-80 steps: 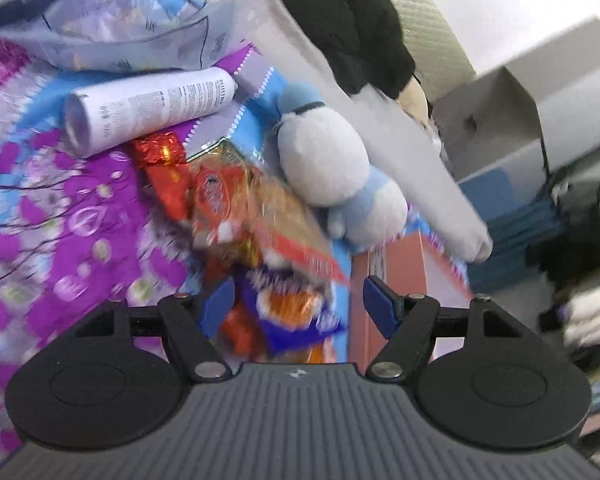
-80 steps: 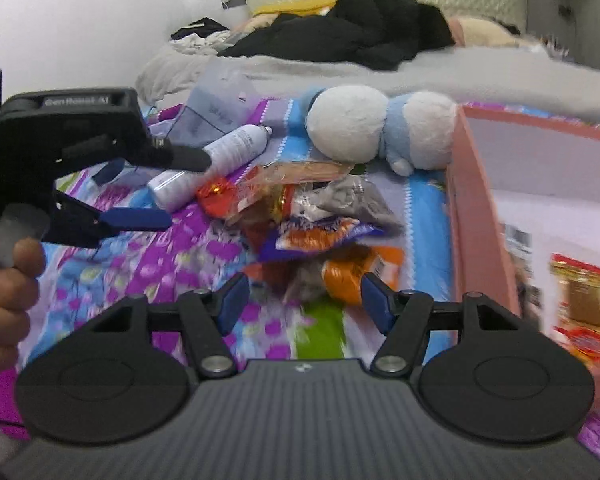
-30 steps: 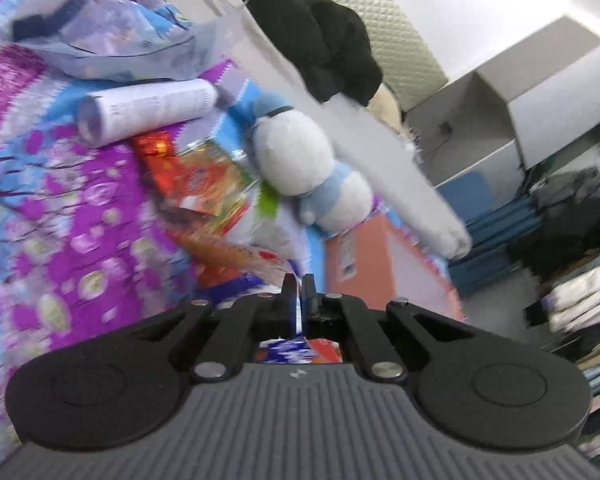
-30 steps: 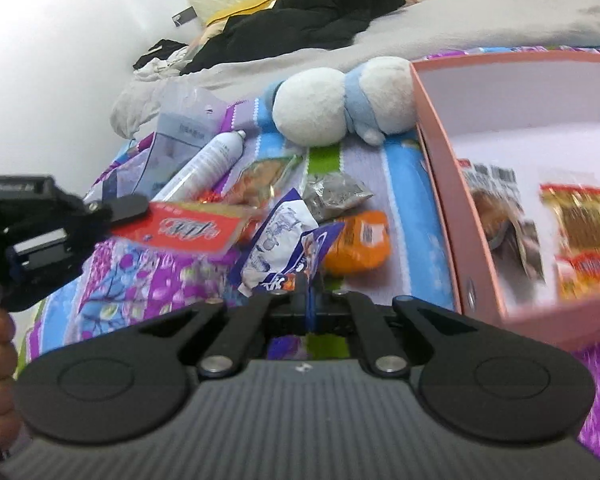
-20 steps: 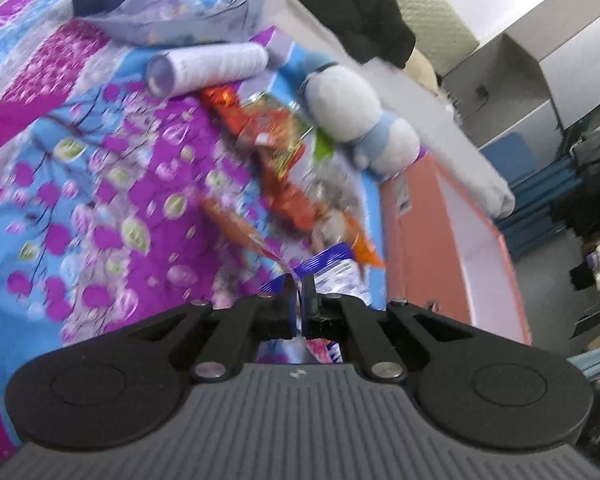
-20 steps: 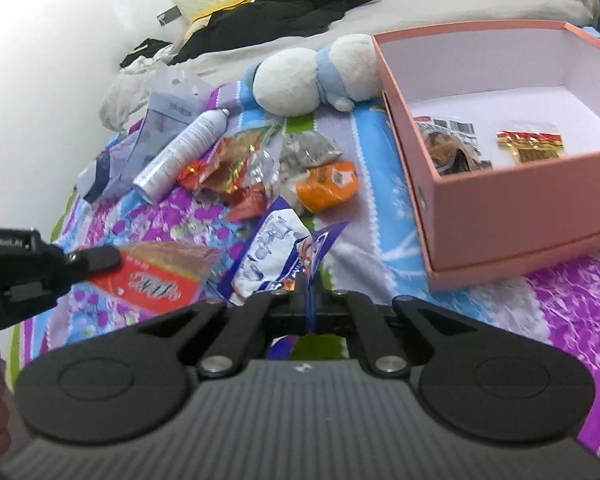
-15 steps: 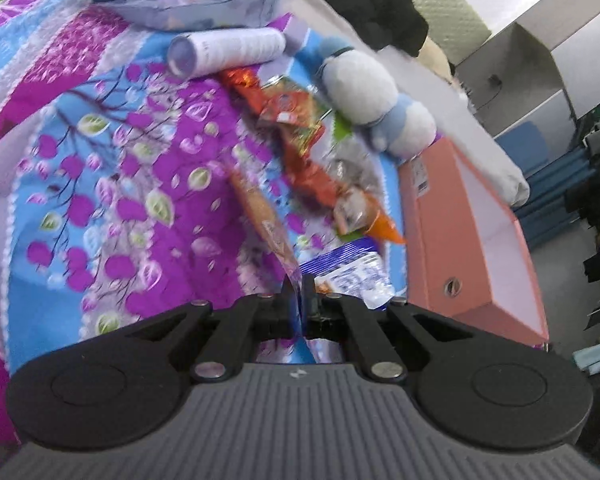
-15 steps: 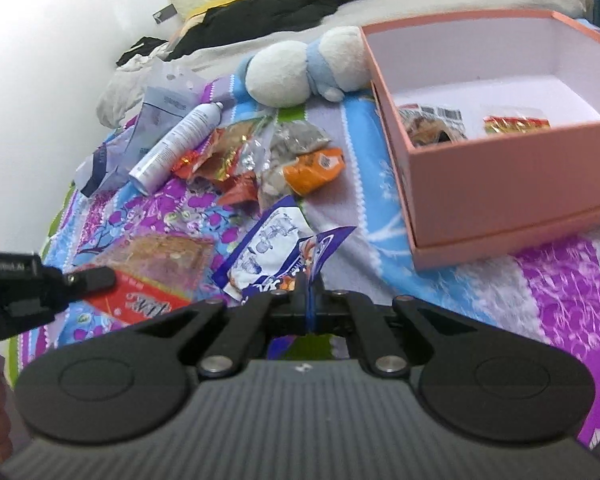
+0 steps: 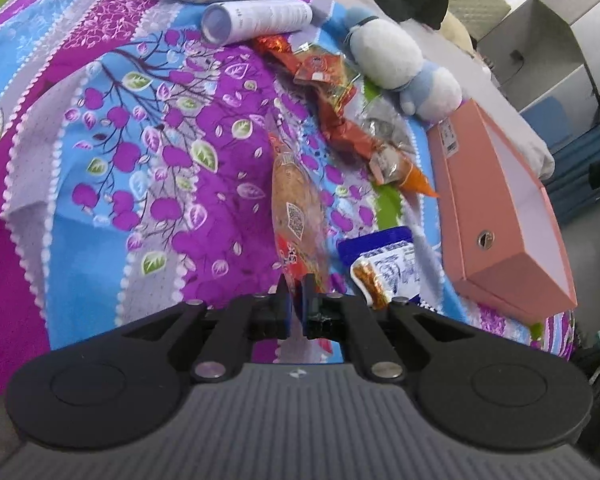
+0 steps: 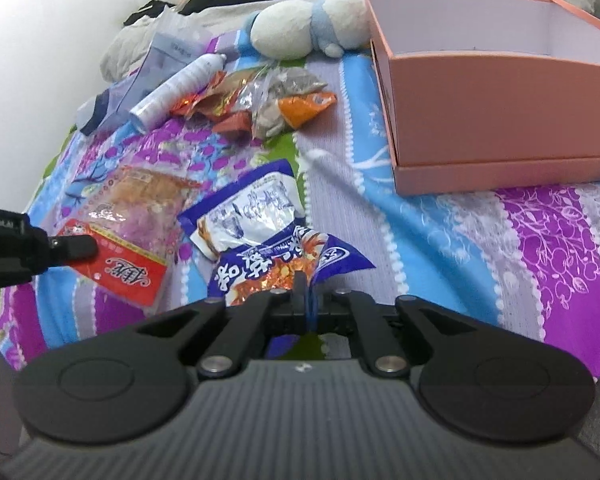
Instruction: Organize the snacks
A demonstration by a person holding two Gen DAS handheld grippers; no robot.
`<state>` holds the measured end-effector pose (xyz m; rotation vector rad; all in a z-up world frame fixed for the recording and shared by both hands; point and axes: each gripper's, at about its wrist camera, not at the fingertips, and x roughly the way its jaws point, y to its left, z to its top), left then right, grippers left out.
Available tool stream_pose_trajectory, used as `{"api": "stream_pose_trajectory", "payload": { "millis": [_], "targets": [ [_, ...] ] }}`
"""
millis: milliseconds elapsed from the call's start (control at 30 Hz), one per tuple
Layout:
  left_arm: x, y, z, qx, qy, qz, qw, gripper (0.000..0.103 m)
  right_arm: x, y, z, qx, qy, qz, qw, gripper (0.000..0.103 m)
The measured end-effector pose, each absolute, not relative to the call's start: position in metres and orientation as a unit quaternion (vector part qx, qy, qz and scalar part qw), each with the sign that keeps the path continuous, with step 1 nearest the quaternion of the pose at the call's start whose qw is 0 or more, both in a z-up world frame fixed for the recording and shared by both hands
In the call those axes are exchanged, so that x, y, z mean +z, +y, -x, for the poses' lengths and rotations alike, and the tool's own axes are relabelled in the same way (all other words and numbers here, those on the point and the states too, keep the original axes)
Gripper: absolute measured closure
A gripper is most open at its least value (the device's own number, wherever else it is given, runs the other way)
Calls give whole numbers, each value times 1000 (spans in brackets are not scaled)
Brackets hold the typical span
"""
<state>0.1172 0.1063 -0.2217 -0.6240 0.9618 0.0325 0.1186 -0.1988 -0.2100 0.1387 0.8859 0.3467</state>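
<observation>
Snack packets, red-labelled (image 10: 134, 236) in left tool (image 9: 297, 292), blue (image 10: 260, 232) in right tool (image 10: 305, 284), both clamped, now sit lower beside the box (image 10: 500, 120).

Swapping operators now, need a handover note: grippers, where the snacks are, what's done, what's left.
Left gripper: shut on the clear snack packet with the red label end.
Right gripper: shut on the blue-and-white foil snack bag.
Both packets hang low over the purple floral bedspread, short of the open pink cardboard box.
Left on the bedspread: a pile of orange, red and clear wrappers beside the white spray can.
Done: two packets picked up; the box contents are hidden from here.
Left: carry both to the box, then clear the pile.
</observation>
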Motion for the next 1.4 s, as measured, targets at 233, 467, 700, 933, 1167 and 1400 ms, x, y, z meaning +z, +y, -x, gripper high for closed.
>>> {"api": "stream_pose_trajectory", "payload": {
  "millis": [233,467,700,933,1167,1400],
  "targets": [
    [-221,107,-114,38,474,283,833,68,-212,-202,-119,177,428,-72,883,94],
    [-216,104,-112,37,476,270,836,29,-210,-206,-113,177,421,-70,887,20],
    [-207,94,-117,38,470,240,849,16,-201,-208,-108,160,396,-31,904,20],
    [-207,93,-134,32,465,250,849,8,-172,-205,-104,167,332,1,928,20],
    [-225,90,-158,27,488,239,839,6,-178,-188,-126,197,341,31,919,20],
    [-228,86,-177,13,509,167,844,5,-198,-165,-146,248,376,63,890,20]
  ]
}}
